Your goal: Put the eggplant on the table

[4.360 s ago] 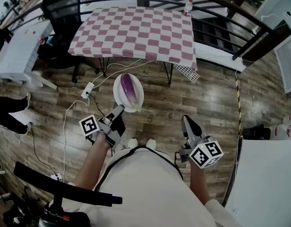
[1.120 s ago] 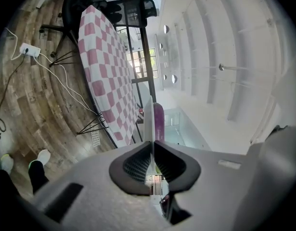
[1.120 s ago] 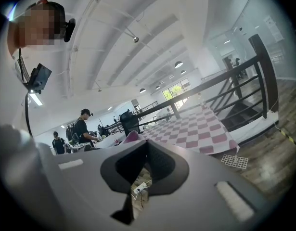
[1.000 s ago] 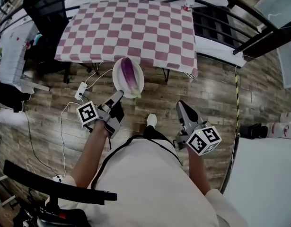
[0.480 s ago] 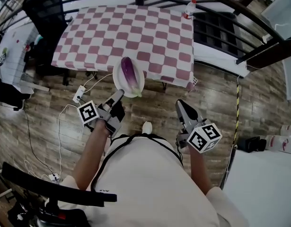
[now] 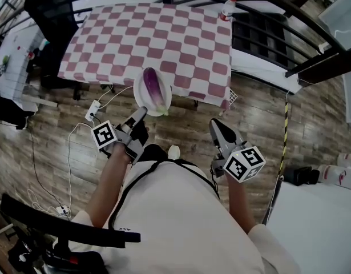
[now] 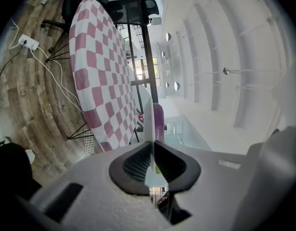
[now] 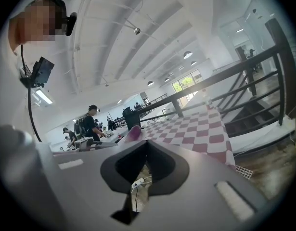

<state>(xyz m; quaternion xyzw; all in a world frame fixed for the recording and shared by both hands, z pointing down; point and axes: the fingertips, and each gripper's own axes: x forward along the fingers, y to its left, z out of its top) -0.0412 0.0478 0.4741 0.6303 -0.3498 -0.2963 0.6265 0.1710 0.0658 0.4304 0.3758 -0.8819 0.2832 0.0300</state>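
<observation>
A purple eggplant (image 6: 154,86) lies on a white plate (image 6: 141,97). My left gripper (image 6: 139,115) is shut on the plate's near rim and holds it level in the air at the near edge of the table (image 6: 146,33) with the pink checked cloth. In the left gripper view the plate (image 7: 149,124) stands edge-on between the jaws, with the eggplant (image 7: 158,121) on its right side. My right gripper (image 6: 216,125) hangs over the wooden floor to the right, shut and holding nothing. The right gripper view shows the eggplant (image 8: 133,133) past the shut jaws, and the table (image 8: 198,129).
A bottle (image 6: 226,7) stands at the table's far right corner. A black chair (image 6: 47,10) is left of the table. A power strip (image 6: 92,111) with white cables lies on the floor below it. Black railing (image 6: 266,24) and stairs run at right. People (image 8: 92,121) stand far off.
Both grippers and the plate with the eggplant have come closer to the checked table. The plate now overlaps the table's near edge. Both grips look the same.
</observation>
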